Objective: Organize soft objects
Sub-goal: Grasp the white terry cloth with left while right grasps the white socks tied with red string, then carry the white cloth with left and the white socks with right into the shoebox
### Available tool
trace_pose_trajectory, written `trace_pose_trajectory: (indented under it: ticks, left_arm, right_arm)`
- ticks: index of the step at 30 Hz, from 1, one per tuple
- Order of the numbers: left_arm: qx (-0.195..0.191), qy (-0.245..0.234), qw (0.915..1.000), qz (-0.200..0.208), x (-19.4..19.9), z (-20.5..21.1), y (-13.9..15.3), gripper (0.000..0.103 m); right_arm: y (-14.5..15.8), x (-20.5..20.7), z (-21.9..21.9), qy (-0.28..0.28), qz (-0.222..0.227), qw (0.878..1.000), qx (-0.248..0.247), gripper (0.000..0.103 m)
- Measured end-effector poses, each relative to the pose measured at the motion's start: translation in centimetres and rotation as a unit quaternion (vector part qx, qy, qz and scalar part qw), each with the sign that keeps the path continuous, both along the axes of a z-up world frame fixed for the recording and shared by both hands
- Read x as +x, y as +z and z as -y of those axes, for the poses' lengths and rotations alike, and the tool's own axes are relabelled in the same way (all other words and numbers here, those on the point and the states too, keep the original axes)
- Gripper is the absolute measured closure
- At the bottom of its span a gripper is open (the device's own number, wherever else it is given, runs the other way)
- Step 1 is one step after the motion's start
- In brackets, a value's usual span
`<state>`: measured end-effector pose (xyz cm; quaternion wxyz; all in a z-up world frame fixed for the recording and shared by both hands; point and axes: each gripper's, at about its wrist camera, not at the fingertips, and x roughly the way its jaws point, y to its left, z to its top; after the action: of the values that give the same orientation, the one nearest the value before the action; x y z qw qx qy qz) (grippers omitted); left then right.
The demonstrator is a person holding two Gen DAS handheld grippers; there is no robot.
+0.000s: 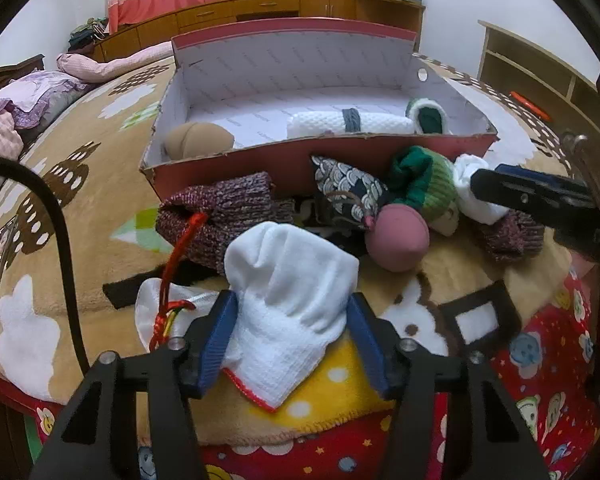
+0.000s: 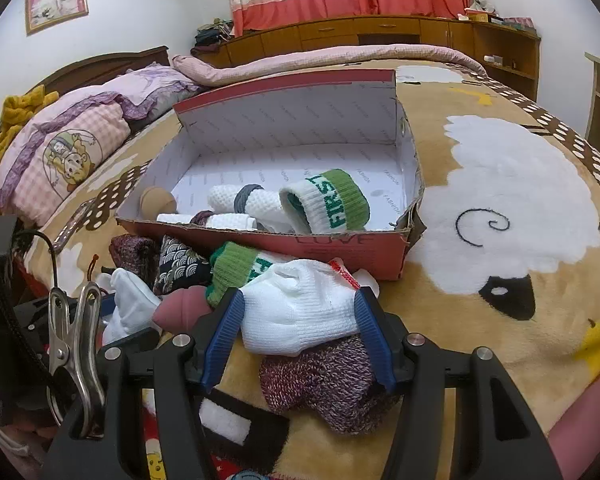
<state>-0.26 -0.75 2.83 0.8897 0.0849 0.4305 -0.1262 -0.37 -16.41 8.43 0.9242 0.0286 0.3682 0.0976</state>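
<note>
White knit fabric fills both sets of jaws. The left gripper (image 1: 290, 334) has its blue pads pressed against the two sides of a white glove (image 1: 288, 300) with a red-stitched cuff; the jaws are clamped on it, and the glove lies on the blanket (image 1: 80, 200) at the near edge of the bed. The right gripper (image 2: 300, 332) is likewise clamped on a second white glove (image 2: 300, 304), which rests partly on a maroon knit sock (image 2: 328, 384) near the same edge. Between the grippers and the box lies a pile of soft items: another maroon knit sock (image 1: 224, 212), a dark pouch with a wave pattern (image 1: 348, 192), a pink ball (image 1: 398, 240) and a green-and-white sock (image 1: 428, 188); these touch or overlap one another just in front of the box's near wall. The red shoebox (image 2: 340, 248) sits open on the blanket towards the middle of the bed, its lid standing upright at the far side. Inside it are a tan ball (image 2: 158, 202) in the near left corner, rolled white towels (image 2: 244, 202) with a dark band along the near wall, and a green-and-white sock marked "FIRST" (image 2: 332, 200) to the right. A metal clip (image 2: 74, 328) hangs at the left of the right wrist view.
</note>
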Motion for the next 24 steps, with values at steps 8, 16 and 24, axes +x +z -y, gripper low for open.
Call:
trace_pose_trajectory:
  ticks: [8,16,24]
  left_arm:
    - [-0.021,0.003,0.9997,-0.007,0.0,-0.7,0.3,0.059]
    - [-0.046,0.009,0.9988,-0.016,-0.4,-1.6,1.0,0.071]
    - [-0.057,0.004,0.9983,-0.005,-1.5,-1.8,2.2,0.074]
  right_arm:
    - [0.0,-0.4,-0.1,0.002,0.003,1.0,-0.002,0.065]
    - [0.9,-1.1,-0.1,0.006,0.014,1.0,0.009,0.083]
    - [1.9,-2.1,-0.3,0.015,0.029,0.999,0.017,0.087]
